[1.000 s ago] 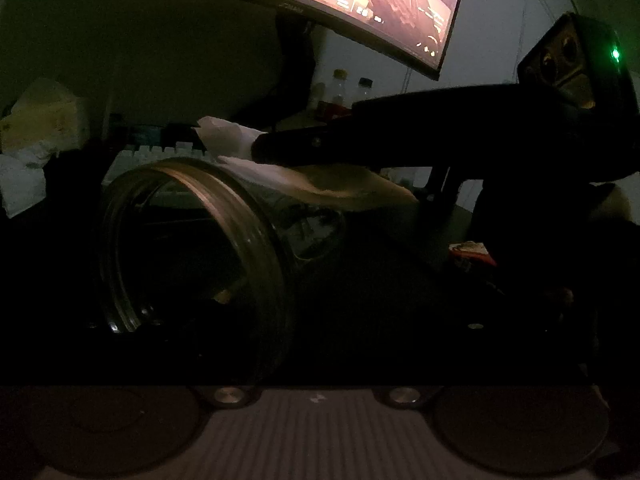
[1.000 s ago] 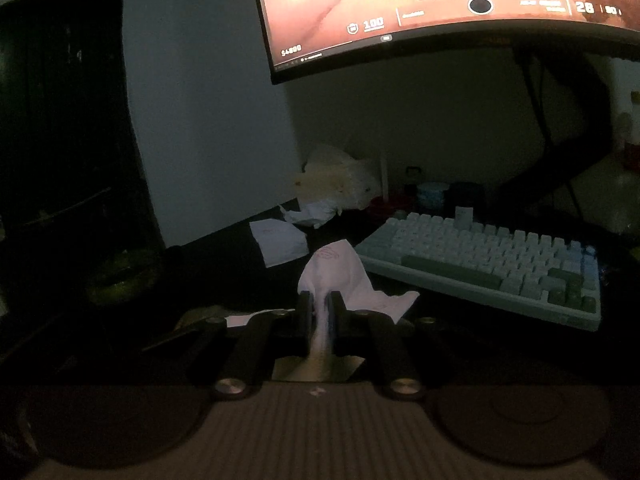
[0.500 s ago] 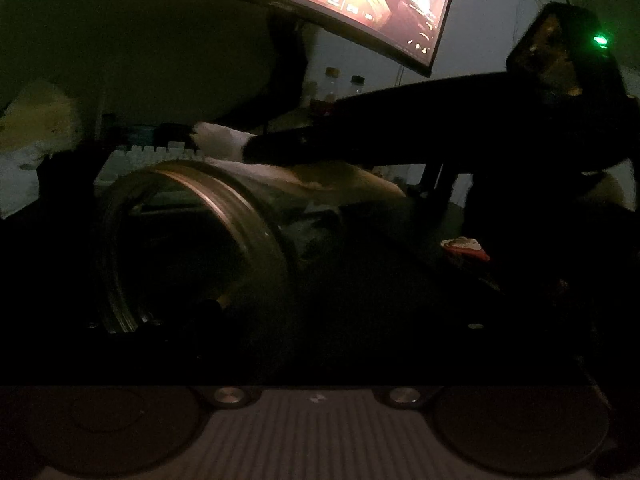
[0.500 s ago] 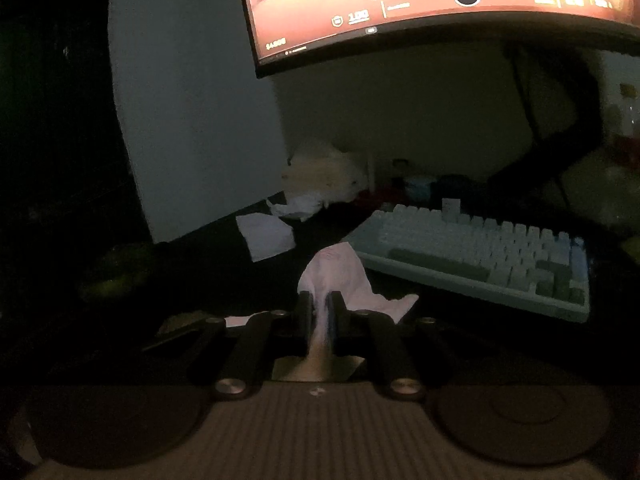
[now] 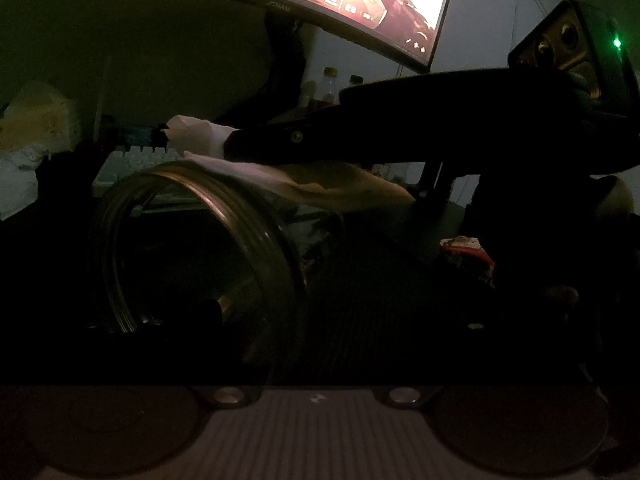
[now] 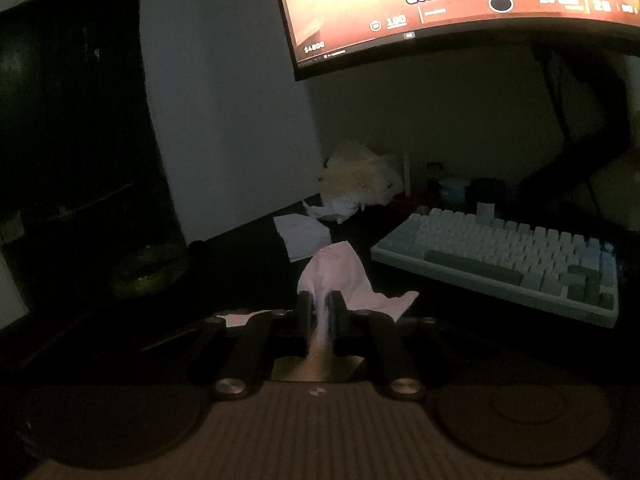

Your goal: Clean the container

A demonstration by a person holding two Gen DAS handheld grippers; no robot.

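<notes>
Gripping a white tissue (image 6: 336, 276), the right tongs (image 6: 320, 308) stand nearly closed, the paper pinched between the pads. In the left view the tissue drapes over the top of the glass jar (image 5: 192, 240), which lies on its side close before the camera. The left tongs sit in darkness; I cannot tell their state. A keyboard (image 6: 508, 256) rests on the surface beneath a lit monitor (image 6: 440, 8).

Jar (image 5: 192, 248): clear glass, glossy, with a ridged threaded rim. Tissue (image 6: 340, 276): thin white paper, soft and creased. Right claw (image 6: 320, 312): matt black plastic fingers with bright metal pivot pins. Keyboard (image 6: 508, 256): matt plastic keycaps. Monitor (image 6: 460, 8): glossy lit screen.
</notes>
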